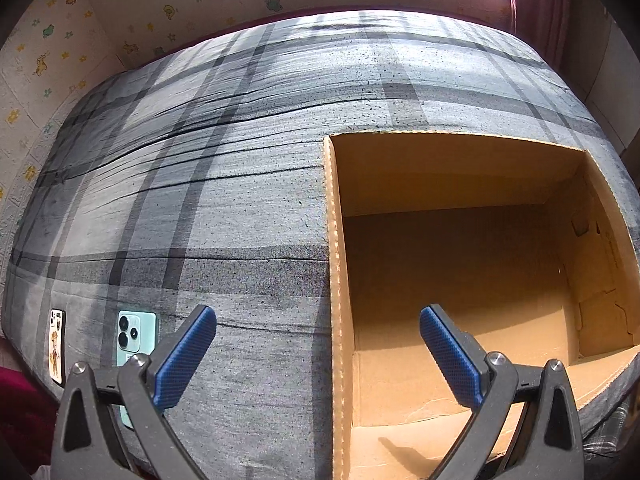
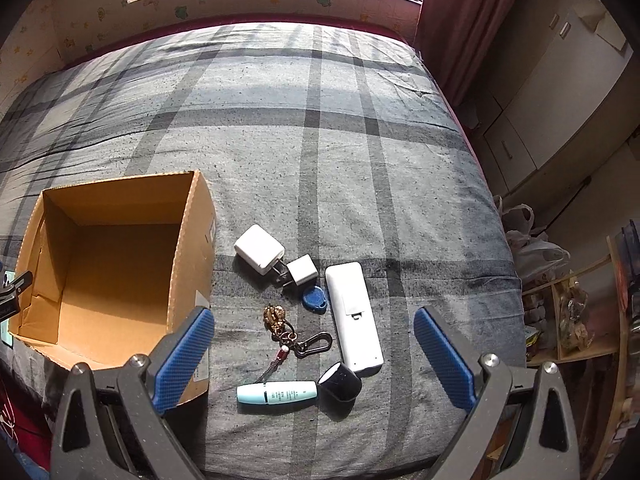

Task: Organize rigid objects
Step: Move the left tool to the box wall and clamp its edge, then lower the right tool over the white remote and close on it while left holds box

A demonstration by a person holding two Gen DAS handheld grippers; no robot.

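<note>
Both tongs, left gripper [image 1: 318, 354] & right gripper [image 2: 314, 354], gaped wide, held nothing. Green phone [image 1: 134, 344] partly hidden behind left finger; cardboard box [image 1: 334, 280] cut off at edge.

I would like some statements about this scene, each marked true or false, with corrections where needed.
1. The cardboard box has nothing inside. True.
2. The right claw holds the white remote. False: it is open, and the remote lies on the bed.
3. The blue tag lies between the small white charger and the remote. True.
4. The light blue tube stands upright. False: it lies flat.
5. The left claw is open. True.
</note>
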